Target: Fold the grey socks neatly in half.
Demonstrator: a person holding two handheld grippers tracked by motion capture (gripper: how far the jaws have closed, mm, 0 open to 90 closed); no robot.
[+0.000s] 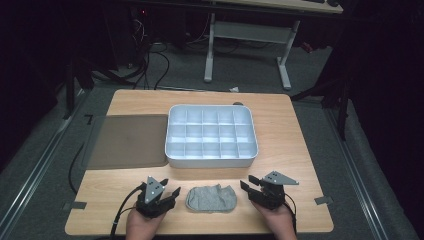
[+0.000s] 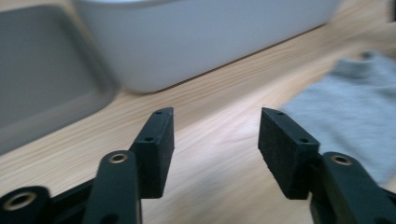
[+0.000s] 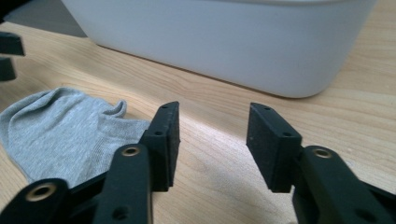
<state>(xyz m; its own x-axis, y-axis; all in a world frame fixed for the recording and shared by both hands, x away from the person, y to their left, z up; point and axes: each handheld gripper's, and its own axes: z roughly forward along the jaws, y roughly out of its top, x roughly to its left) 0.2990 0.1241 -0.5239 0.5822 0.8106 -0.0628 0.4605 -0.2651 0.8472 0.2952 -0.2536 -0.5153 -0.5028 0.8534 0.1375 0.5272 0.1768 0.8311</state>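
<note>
The grey sock (image 1: 211, 198) lies flat on the tabletop (image 1: 295, 150), between the left tool (image 1: 167, 192) and the right tool (image 1: 249, 185), apart from both. Each tool stands with its jaws spread wide and nothing between them; in the left gripper view the sock sits off to the right of the jaws, in the right gripper view to their left. Beyond both tools stands the white divided tray (image 1: 211, 161), and a grey mat (image 1: 129, 141) lies beyond the left tool (it looks uninvolved for now).

This reads as the approach before a first grasp. The next move likely calls for each tool to swing inward over its end of the sock, lower until the pads straddle the fabric, then pinch without dragging it.
</note>
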